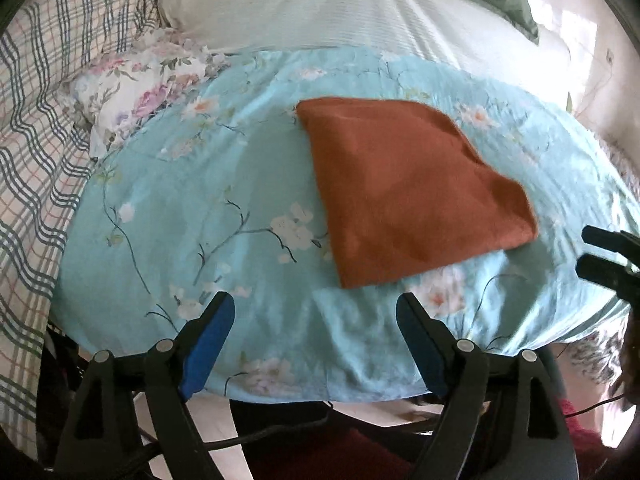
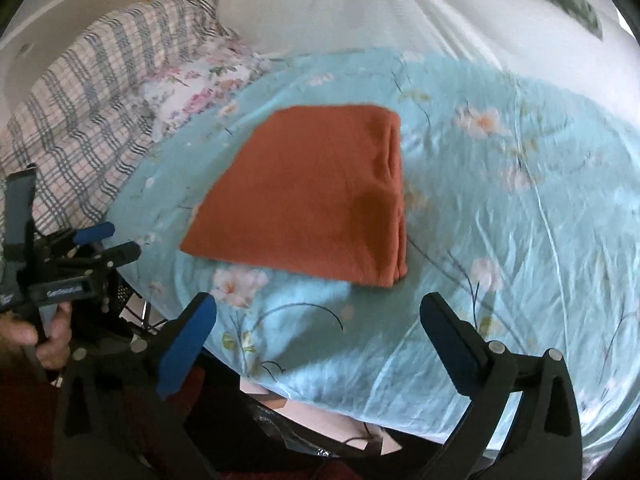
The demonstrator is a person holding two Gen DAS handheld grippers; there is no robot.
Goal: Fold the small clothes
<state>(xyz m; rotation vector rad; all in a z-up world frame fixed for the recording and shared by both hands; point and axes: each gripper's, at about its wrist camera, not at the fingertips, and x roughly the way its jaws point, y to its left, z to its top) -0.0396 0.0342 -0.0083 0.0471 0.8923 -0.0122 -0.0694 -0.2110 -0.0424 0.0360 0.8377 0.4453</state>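
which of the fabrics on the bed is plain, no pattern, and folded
The rust-orange cloth, folded flat on the blue floral sheet. The plaid blanket is checked.

Rust-orange cloth (image 1: 404,192), floral turquoise sheet (image 1: 224,184)

We see a bed spread with a pale turquoise floral sheet (image 1: 192,200), a blue-and-cream plaid quilt (image 1: 36,128) bunched along its left, a white ribbed cover (image 1: 320,4) behind, and daylight brightening the pale wall (image 1: 580,40).
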